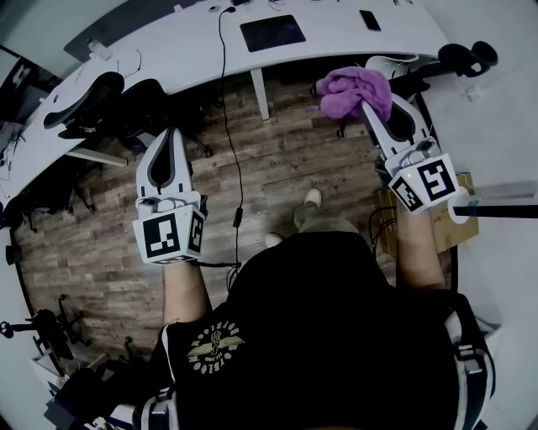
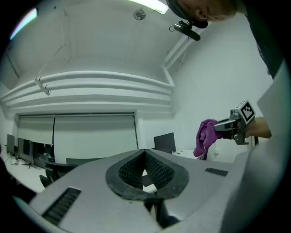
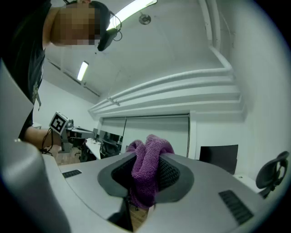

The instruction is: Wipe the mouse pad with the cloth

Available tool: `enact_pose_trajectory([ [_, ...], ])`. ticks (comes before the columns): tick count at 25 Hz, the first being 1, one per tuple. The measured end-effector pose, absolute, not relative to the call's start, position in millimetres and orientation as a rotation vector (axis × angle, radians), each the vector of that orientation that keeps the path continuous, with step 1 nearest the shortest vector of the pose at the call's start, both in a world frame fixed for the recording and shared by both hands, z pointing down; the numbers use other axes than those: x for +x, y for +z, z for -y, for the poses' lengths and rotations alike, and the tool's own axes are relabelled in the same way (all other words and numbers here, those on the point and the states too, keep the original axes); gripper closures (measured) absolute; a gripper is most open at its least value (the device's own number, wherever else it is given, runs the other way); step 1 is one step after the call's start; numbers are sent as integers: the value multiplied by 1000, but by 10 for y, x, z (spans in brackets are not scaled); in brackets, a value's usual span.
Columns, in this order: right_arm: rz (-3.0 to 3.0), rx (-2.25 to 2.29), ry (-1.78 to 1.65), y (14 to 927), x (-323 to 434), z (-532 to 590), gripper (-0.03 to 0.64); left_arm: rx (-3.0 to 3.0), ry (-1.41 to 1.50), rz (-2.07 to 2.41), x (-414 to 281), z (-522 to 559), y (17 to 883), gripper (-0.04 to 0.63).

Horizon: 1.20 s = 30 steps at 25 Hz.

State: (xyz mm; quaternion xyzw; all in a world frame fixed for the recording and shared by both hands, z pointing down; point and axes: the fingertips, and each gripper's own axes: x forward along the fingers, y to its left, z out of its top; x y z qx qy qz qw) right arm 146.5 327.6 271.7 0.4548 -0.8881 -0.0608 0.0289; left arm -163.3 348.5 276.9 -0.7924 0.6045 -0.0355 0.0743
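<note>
The dark mouse pad lies on the white curved desk far ahead of both grippers. My right gripper is shut on a bunched purple cloth, held in the air over the wooden floor short of the desk. In the right gripper view the cloth fills the gap between the jaws of that gripper and hangs below them. My left gripper is shut with nothing in it; its pads meet at the tip. From the left gripper view the cloth shows at the right.
Black office chairs stand at the left by the desk, another chair at the right. A black cable runs from the desk down across the floor. A phone lies on the desk. A cardboard box sits beside my right arm.
</note>
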Motion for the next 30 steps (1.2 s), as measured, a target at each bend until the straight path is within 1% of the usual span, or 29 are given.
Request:
enact_pose_trajectory([
  [8, 2735, 1426, -132, 2812, 1555, -3172, 523, -2419, -135, -1825, -1613, -3306, 2988, 593],
  [17, 2739, 1454, -25, 3023, 1848, -2322, 523, -2427, -203, -1836, -1435, -2540, 3091, 594],
  [23, 2775, 1394, -20, 3032, 1938, -1836, 523, -2389, -133, -1906, -1350, -2138, 3021, 593],
  [30, 2817, 1355, -54, 2956, 2180, -1387, 523, -2322, -121, -1948, -1189, -1757, 2901, 593],
])
